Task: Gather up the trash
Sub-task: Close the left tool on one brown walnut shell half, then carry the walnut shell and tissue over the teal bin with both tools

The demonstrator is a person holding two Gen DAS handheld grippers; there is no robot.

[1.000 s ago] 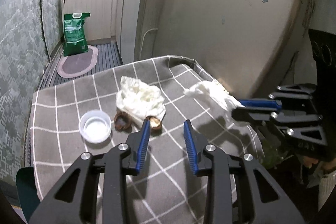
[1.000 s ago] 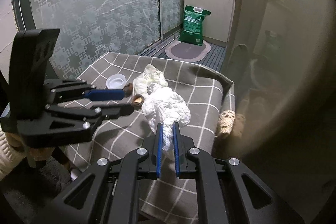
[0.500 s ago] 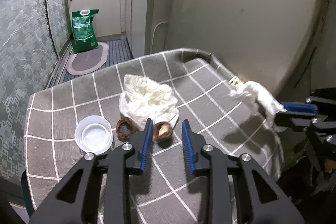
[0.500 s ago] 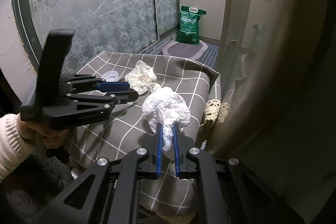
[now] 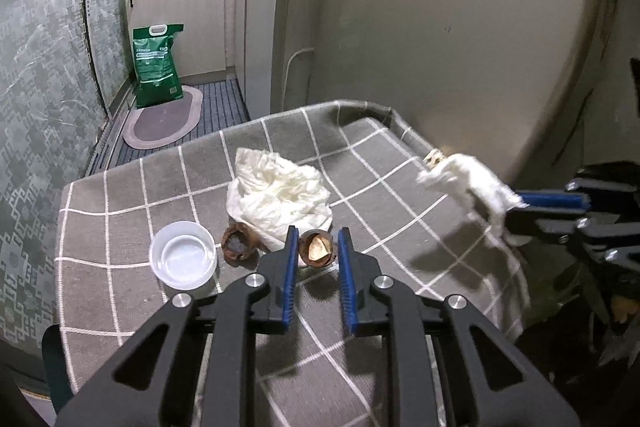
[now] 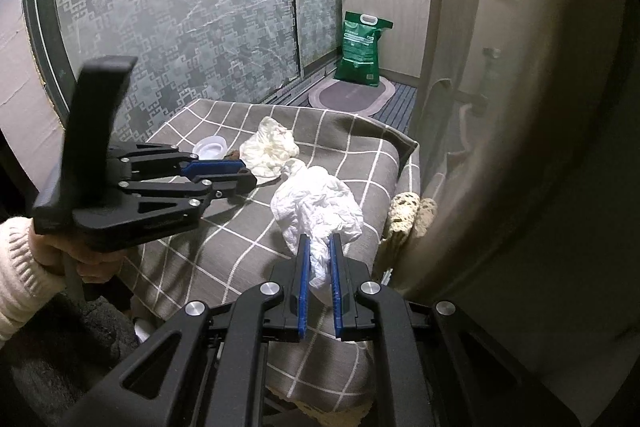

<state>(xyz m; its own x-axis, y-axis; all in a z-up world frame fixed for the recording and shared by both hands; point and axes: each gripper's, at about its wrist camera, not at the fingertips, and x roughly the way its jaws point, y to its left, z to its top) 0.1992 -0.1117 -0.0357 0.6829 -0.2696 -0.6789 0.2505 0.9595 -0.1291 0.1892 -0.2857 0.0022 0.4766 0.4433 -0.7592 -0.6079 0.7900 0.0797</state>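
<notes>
Left gripper [image 5: 316,247]: jaws closing, one on each side of the right nutshell half [image 5: 316,253]; the pads look not yet pressed on it.
Right gripper [image 6: 319,259]: clamped on a crumpled white tissue [image 6: 316,209], held up off the cloth at the right edge of the bench [image 5: 400,167].
Trash left on the bench: a second crumpled tissue [image 5: 276,195] just behind the shells, touching them; the left nutshell half [image 5: 238,247] beside a small clear plastic cup [image 5: 183,254].
Step in hand: judged to be the pick of the right shell half.
Doing it well: the shell is small, round and hard, so it may squirt out; centre it between the pads and close low, near the cloth.
Watch for: the tissue behind should stay clear of the pads, and the checked cloth should not be pinched.
Right hand: keep its clamp firm, since the tissue hangs loose.
</notes>
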